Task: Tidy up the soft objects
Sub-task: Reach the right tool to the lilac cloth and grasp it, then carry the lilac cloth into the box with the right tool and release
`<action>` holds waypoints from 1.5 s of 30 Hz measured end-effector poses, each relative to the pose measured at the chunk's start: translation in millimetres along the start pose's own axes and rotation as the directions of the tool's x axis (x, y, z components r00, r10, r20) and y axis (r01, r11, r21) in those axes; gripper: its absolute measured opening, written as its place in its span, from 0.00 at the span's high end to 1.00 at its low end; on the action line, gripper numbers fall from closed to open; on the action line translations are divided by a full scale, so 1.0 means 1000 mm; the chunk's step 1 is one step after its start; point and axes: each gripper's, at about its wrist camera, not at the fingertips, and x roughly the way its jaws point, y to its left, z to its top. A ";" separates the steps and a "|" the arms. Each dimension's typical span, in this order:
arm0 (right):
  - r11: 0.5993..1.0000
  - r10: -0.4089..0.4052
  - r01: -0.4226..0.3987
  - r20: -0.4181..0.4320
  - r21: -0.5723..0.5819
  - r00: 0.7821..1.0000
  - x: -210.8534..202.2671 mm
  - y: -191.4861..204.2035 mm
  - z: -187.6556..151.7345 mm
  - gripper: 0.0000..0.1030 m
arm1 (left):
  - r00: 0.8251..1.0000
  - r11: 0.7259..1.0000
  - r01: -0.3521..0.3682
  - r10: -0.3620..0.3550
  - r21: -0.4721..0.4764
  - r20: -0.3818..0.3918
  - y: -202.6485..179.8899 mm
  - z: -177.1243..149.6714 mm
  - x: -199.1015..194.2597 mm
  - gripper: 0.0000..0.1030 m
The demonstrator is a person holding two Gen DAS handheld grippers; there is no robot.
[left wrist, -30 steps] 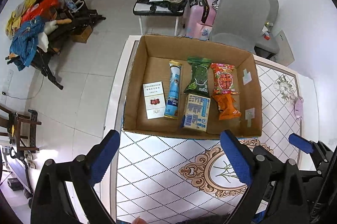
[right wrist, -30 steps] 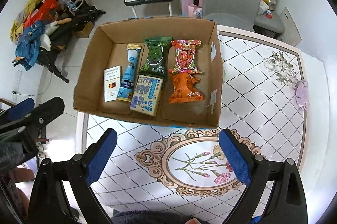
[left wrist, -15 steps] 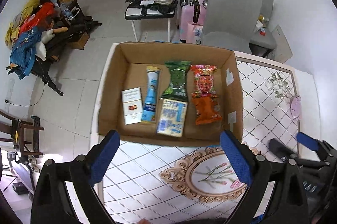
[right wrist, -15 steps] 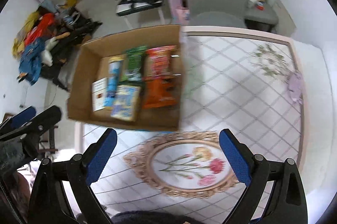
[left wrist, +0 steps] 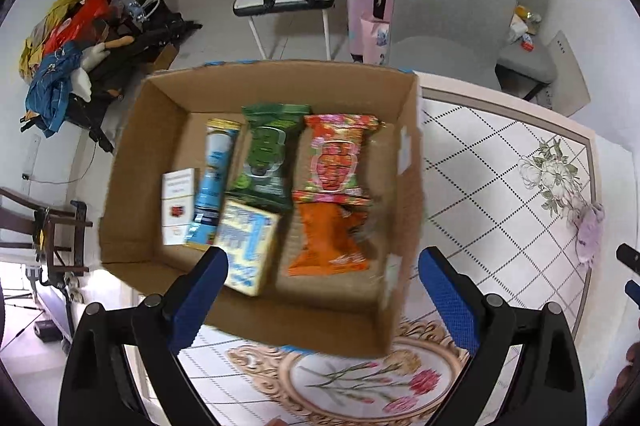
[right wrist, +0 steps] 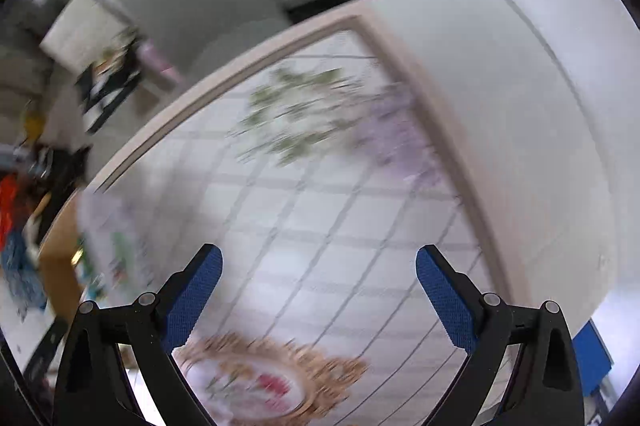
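Snack packets in cardboard box (left wrist: 168,129) sharp only from left tongs (left wrist: 324,290), right tongs (right wrist: 318,286) view blurred, both wide open, empty.

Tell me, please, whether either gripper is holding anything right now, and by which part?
Nothing is held. The left gripper is open above the box with nothing between its fingers, and the right gripper is open over the table.

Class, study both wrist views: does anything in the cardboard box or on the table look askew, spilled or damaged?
Nothing spilled or damaged. The snack packets lie in rows inside the brown cardboard box; only the orange crinkled packet sits slightly skewed. The right view is too blurred to judge.
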 end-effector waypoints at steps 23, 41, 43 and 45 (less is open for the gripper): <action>0.991 -0.043 0.024 -0.140 -0.135 0.989 0.094 -0.002 0.057 0.60 | 0.998 0.998 -0.025 0.029 0.063 -0.064 -0.069 0.019 0.034 0.05; 0.821 0.286 -0.332 -0.169 -0.465 0.943 -0.069 0.264 -0.138 0.60 | 0.993 0.993 0.117 -0.117 0.017 0.008 0.136 0.016 -0.044 0.05; 0.820 0.288 -0.348 -0.198 -0.455 0.937 -0.062 0.285 -0.153 0.60 | 0.992 0.992 0.129 -0.129 0.011 0.003 0.157 0.018 -0.039 0.05; 0.812 0.302 -0.378 -0.235 -0.445 0.924 -0.049 0.310 -0.167 0.60 | 0.989 0.989 0.145 -0.145 0.005 0.002 0.180 0.021 -0.031 0.05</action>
